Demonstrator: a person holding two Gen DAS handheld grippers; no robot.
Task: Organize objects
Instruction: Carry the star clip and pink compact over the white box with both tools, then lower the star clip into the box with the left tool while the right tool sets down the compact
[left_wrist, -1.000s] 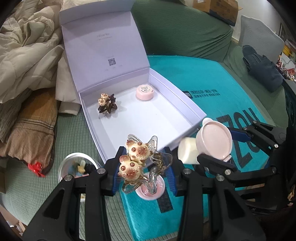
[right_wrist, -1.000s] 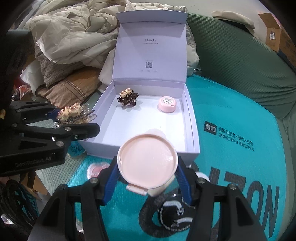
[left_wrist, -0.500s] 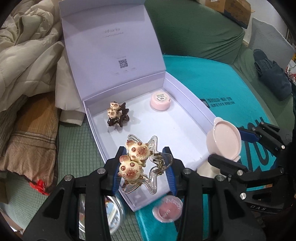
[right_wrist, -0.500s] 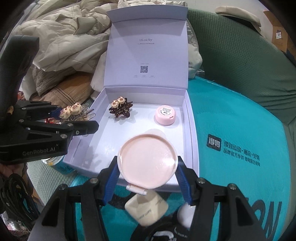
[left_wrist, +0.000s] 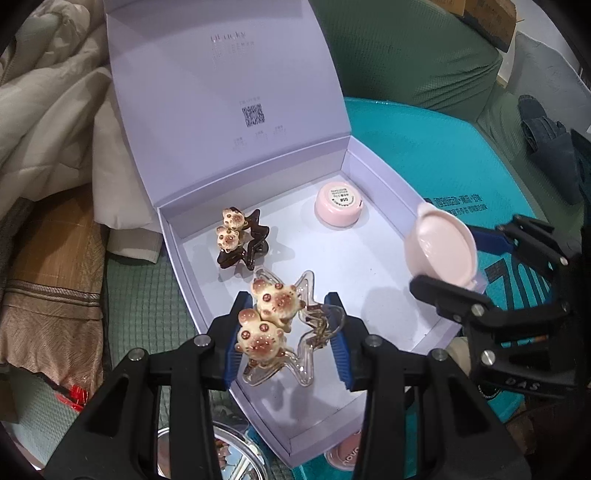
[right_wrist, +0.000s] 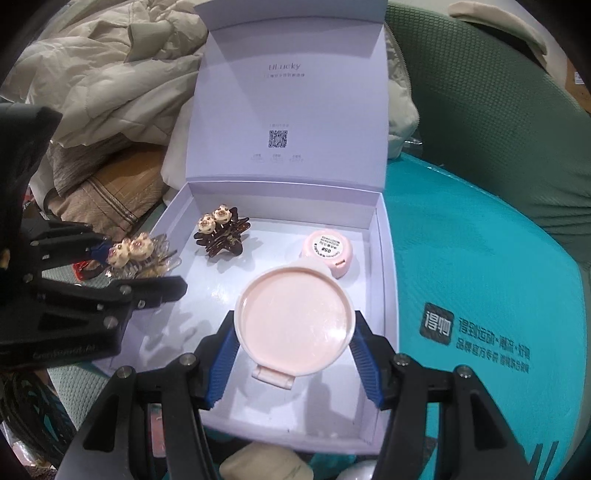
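An open lavender box (left_wrist: 184, 258) (right_wrist: 388, 258) lies on the teal mat with its lid upright. Inside lie a dark star hair clip with two bear heads (left_wrist: 240, 240) (right_wrist: 223, 232) and a small pink round case (left_wrist: 339, 205) (right_wrist: 328, 251). My left gripper (left_wrist: 284, 334) (right_wrist: 140, 266) is shut on a clear star hair clip with two bear heads (left_wrist: 280, 325) (right_wrist: 140, 254), held over the box's near left part. My right gripper (right_wrist: 295, 343) (left_wrist: 458, 258) is shut on a pink round compact (right_wrist: 295, 325) (left_wrist: 439, 251), held over the box's right side.
A teal mat (right_wrist: 480, 277) covers a green sofa (right_wrist: 480, 110). Crumpled bedding (right_wrist: 110, 74) and a brown folded blanket (left_wrist: 48, 277) lie left of the box. A round metal tin (left_wrist: 207, 458), a pink case (left_wrist: 345, 448) and a cream case (right_wrist: 266, 463) lie near the box's front.
Both grippers have moved forward with their loads, from in front of the box to over its inside. The box contents have not moved.
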